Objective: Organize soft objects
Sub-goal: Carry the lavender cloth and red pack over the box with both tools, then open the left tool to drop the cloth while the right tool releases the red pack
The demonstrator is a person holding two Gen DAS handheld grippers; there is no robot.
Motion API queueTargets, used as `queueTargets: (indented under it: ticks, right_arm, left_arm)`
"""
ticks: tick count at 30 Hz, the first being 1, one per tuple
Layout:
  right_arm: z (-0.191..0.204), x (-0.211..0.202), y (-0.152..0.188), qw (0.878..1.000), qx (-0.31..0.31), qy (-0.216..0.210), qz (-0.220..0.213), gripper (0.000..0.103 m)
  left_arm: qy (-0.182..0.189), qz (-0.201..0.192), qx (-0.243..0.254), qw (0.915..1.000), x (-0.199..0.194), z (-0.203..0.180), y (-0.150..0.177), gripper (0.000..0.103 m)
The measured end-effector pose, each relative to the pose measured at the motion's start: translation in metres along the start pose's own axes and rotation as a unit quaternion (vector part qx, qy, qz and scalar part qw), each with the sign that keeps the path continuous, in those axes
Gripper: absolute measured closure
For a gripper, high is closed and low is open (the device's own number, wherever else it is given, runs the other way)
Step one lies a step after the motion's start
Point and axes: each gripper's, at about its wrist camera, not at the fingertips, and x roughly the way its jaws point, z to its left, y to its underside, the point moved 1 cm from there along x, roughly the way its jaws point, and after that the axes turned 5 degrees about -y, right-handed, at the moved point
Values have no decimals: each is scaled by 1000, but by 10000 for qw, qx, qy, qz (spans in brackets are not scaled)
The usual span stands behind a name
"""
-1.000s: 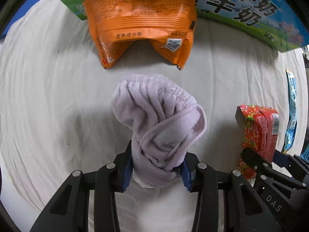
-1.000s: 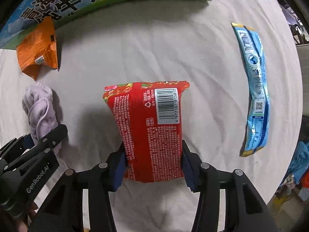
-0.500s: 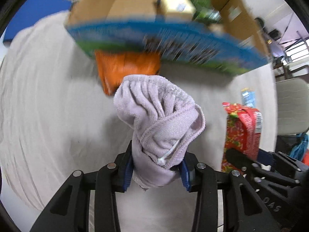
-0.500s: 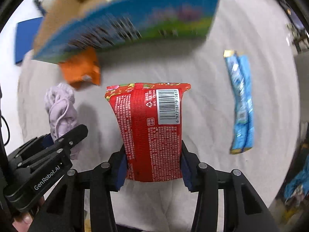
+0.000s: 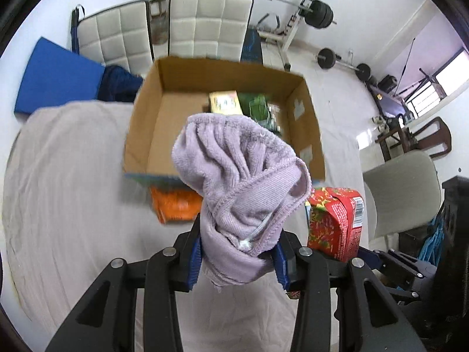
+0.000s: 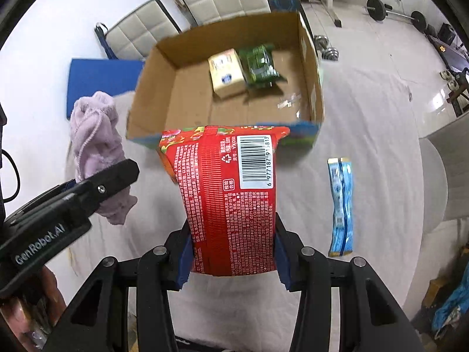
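Observation:
A bunched lilac towel [image 5: 240, 187] hangs in the air, with my left gripper [image 5: 238, 256] shut on its lower end. In the right wrist view the same towel [image 6: 96, 152] shows at the left beside the left gripper's black body. A red snack packet [image 6: 231, 196] with a barcode is held upright, and my right gripper [image 6: 231, 253] is shut on its lower half; the packet [image 5: 337, 220] also shows at the right of the left wrist view. Ahead stands an open cardboard box [image 6: 187, 55] holding a yellow pack [image 6: 227, 73] and a green pack [image 6: 259, 64].
An orange packet [image 5: 176, 205] lies on the white-sheeted table [image 5: 64, 176] just before the box. A blue sachet [image 6: 340, 205] lies on the sheet at the right. Padded chairs [image 5: 205, 26], a blue mat [image 5: 55, 76] and gym weights stand beyond the table.
Both grippers have risen well above the table with the towel and the red packet. The box's printed side has dropped away and its open inside now shows.

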Motion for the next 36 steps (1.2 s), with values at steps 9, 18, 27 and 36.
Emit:
queueTargets:
  ticks: [9,18,27,36]
  right_arm:
    - [1,-2,-73,9994,91,37,-331,54]
    - [-28,85,-160,9979,232,577,206,54]
    - [-50,172,-176,9919,380,716,982,54]
    - [-53,207,-172,9854,298,929,1398,54]
  left_arm:
    - [-153,-52,45,9999,30,19,-75,66]
    - [-292,970,-312,9944,131,65,-140,66]
    - [-365,1714,-323,9840,225,72,-190,65]
    - [-642,2048,-136,9766,271,79,-211,65]
